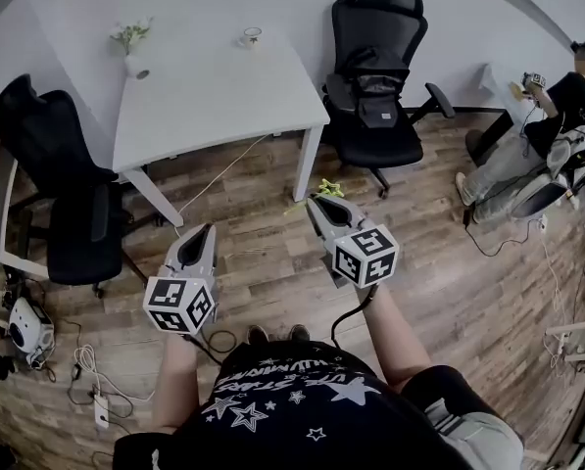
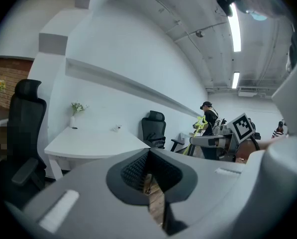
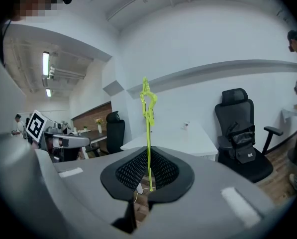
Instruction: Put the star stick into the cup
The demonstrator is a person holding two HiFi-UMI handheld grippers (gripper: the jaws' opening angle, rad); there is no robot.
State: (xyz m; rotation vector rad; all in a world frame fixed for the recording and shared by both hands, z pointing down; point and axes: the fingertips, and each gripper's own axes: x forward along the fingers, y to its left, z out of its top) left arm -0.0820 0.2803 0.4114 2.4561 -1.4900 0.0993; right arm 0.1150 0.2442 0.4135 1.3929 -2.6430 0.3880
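The right claw [image 3: 149, 152] is gripping the star stick [image 3: 148, 128] by its lower end. The thin yellow-green shaft is running up between the dark ribbed pads, and the star outline is standing at the centre of the right gripper view, well above the claw's tip. In the head view this claw is sitting just right of centre, with the star poking out beyond its tip over the wooden floor [image 1: 263, 277], near the front leg of the white desk [image 1: 214, 106]. The left claw [image 2: 149, 152] is pressing its jaws together with nothing between them, and only a sliver of floor is showing below the pads. In the head view it is hanging lower left of centre, apart from the right claw. The cup [image 1: 251, 36] is standing on the desk's far edge, in the upper middle of the head view, well apart from both claws and from the stick. A vase of flowers [image 1: 133, 55] is standing at the desk's upper-left corner. One black office chair [image 1: 380, 76] is standing just right of the desk and a second chair [image 1: 62, 194] at the left of the frame. A seated person [image 1: 542, 145] is showing at the right edge.
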